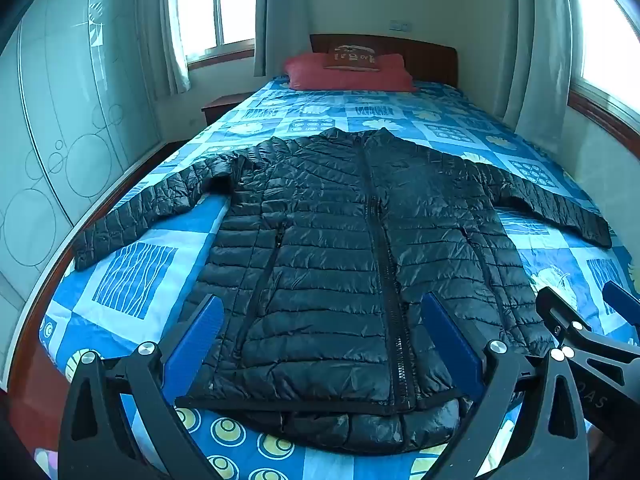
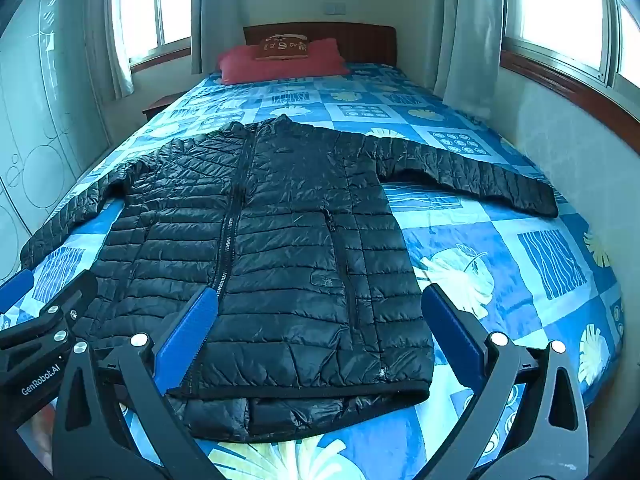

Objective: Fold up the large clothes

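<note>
Left wrist view: left gripper [image 1: 322, 330] hangs above the hem end of a black quilted jacket [image 1: 344, 264], jaws spread wide, nothing between the blue pads but air. The jacket lies face up and zipped on a blue patterned bedspread [image 1: 136, 268], collar toward the red pillow [image 1: 348, 72], body flat, both sleeves thrown outward. Its left-hand sleeve [image 1: 136, 216] runs down to the edge of the bed; the other sleeve [image 1: 552, 208] reaches toward the wall side. Part of the right gripper's black frame intrudes at the lower right corner.

Right wrist view: right gripper [image 2: 320, 326] is likewise spread to its full width and empty, poised over the hem on the wall side of the jacket [image 2: 288, 248] without touching it. The wall-side sleeve [image 2: 480, 176] lies extended, clear of the body. The hem shows a slight roll-under of lining (minor, not a fold).

Assessment: no fold has been made. The garment appears only laid out and smoothed; sleeves, sides and the lengthwise fold all remain to be done.
</note>
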